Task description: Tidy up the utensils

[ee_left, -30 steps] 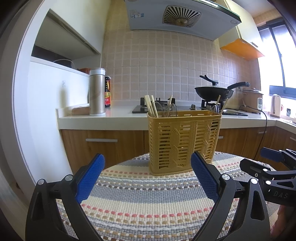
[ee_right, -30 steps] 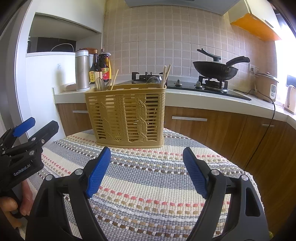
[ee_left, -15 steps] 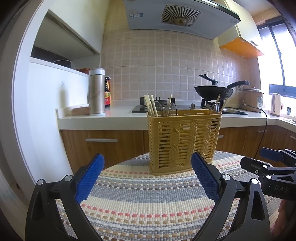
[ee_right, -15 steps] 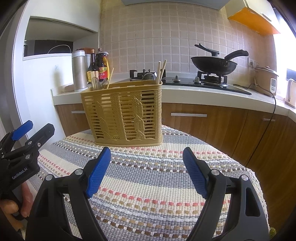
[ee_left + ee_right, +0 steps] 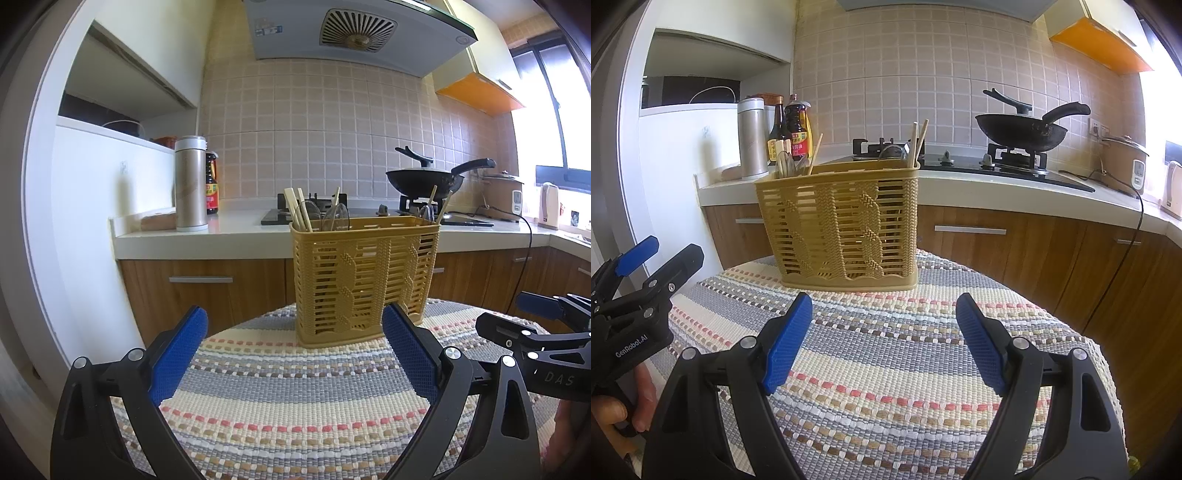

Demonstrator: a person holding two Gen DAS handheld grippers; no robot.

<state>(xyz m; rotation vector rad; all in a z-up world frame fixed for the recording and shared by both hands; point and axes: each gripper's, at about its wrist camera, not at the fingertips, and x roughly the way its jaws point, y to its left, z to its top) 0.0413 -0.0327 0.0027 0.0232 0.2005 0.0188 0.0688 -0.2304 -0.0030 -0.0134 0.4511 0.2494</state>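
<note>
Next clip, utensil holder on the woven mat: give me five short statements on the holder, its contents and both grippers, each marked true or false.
1. The yellow utensil basket stands upright on the striped woven mat. True.
2. The right gripper is shut on a chopstick. False: its jaws are open and empty.
3. Chopsticks stick up from the basket. True.
4. The left gripper touches the basket. False: it is open, short of it.
5. The black wok sits on the mat. False: it is on the stove.

Upright yellow utensil basket (image 5: 364,278), chopsticks (image 5: 299,214) inside
</note>
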